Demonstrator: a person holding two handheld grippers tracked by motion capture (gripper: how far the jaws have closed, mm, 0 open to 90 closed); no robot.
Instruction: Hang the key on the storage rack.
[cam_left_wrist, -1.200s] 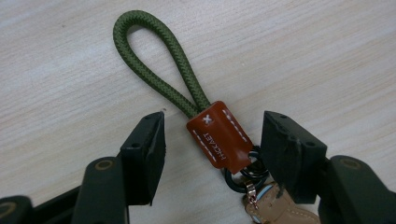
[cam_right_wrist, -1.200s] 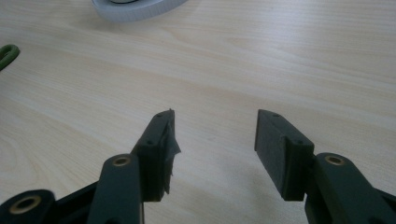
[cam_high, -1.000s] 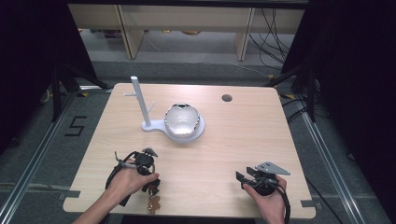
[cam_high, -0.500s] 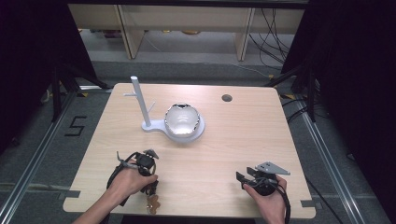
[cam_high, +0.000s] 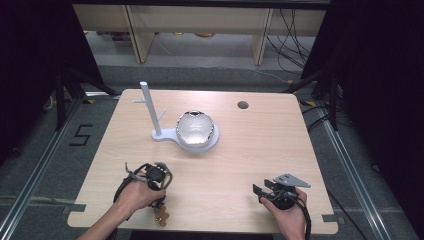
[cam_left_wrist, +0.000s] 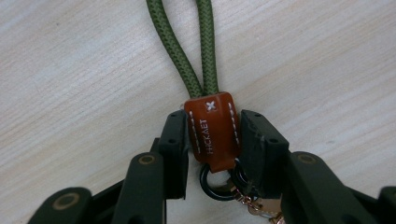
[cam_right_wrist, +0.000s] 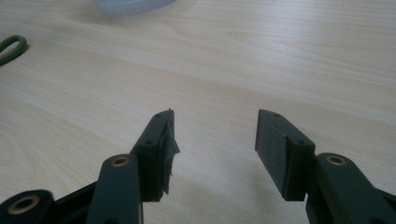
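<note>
Left gripper around keychain tab

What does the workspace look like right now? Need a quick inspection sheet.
Surface: light wood table, round hole near the far edge.
Job's things: keychain flat on the table at the near left edge; brown leather tab between the jaws, green cord loop running away from them, black ring and gold clasp behind.
Clutter: white stand with pegs, shiny bowl on its base, mid-table.
Grippers: left gripper has just been closing, pads on both sides of the tab; right gripper open, nothing between the jaws, low over the near right of the table.
Cables: black cable looping at the left hand.
Surroundings: dark curtains both sides, shelving behind, floor marked 5.
</note>
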